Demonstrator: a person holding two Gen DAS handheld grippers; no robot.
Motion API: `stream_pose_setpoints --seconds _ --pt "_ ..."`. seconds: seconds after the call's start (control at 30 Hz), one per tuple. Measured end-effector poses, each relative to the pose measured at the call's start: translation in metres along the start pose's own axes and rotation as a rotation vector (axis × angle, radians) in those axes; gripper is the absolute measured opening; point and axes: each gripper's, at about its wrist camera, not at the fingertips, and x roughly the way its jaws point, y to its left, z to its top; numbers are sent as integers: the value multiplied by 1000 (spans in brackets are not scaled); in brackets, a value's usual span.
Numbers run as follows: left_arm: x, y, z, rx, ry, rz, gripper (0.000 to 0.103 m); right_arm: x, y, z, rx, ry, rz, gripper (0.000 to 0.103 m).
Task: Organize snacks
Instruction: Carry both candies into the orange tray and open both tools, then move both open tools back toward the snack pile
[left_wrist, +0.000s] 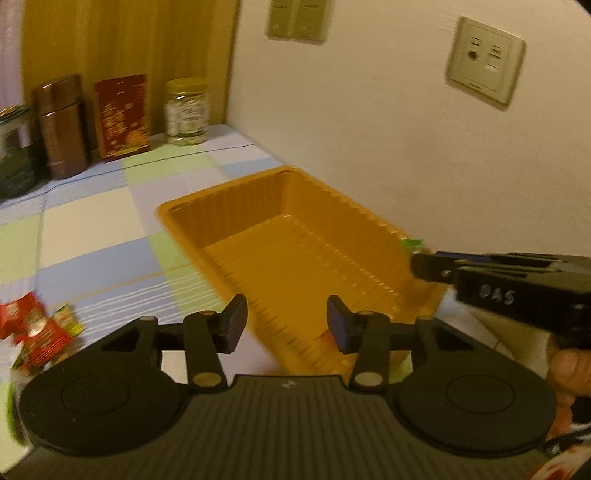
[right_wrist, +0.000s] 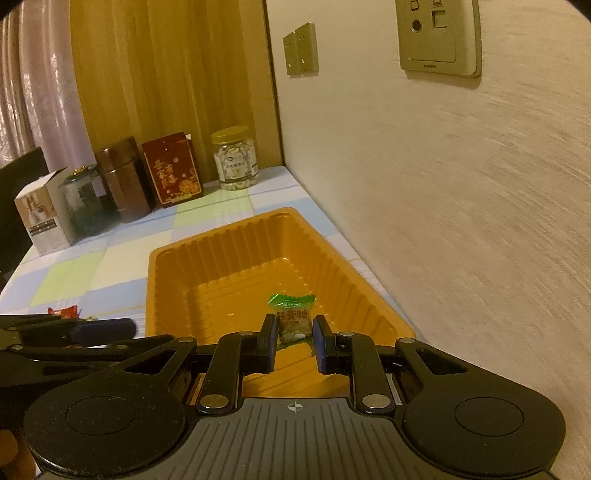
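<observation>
An orange ribbed plastic tray lies on the checkered cloth by the wall. My right gripper is shut on a green-wrapped candy and holds it over the near end of the tray. In the left wrist view it comes in from the right over the tray's right rim, with a bit of green wrapper showing. My left gripper is open and empty above the tray's near end. Red and green snack packets lie on the cloth at the left; one shows in the right wrist view.
At the back stand a brown tin, a red box, a clear jar with a yellow lid, a dark glass jar and a white carton. The wall runs close along the tray's right side.
</observation>
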Motion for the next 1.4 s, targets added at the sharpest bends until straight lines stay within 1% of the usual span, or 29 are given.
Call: stream_pose_setpoints --seconds 0.03,0.17,0.3,0.4,0.47,0.5,0.53,0.73,0.9,1.13,1.4 --pt "-4 5 -2 -10 0 12 46 0 0 0 2 2 2 21" --pt "-19 24 -10 -50 -3 62 47 1 2 0 10 6 19 21" --pt "-34 36 -13 -86 -16 85 47 4 5 2 24 2 36 21" --pt "-43 42 -15 -100 -23 99 50 8 4 4 61 -1 77 23" --pt "-49 45 -17 -102 -29 110 53 8 2 5 86 3 77 43" --pt "-53 46 -18 -102 -31 116 54 6 1 5 97 -5 74 59" --pt "-57 47 -20 -105 -33 123 56 2 -1 4 108 -18 72 61" --pt "-84 53 -28 -128 -54 164 62 -22 -5 -3 149 -20 56 61" --pt "-110 54 -39 -145 -67 189 64 -48 5 -9 163 -27 67 61" --pt "-152 56 -63 -174 -85 224 67 -90 43 -22 131 -55 110 61" --pt "-193 73 -93 -216 -88 279 68 -114 85 -40 98 -49 172 61"
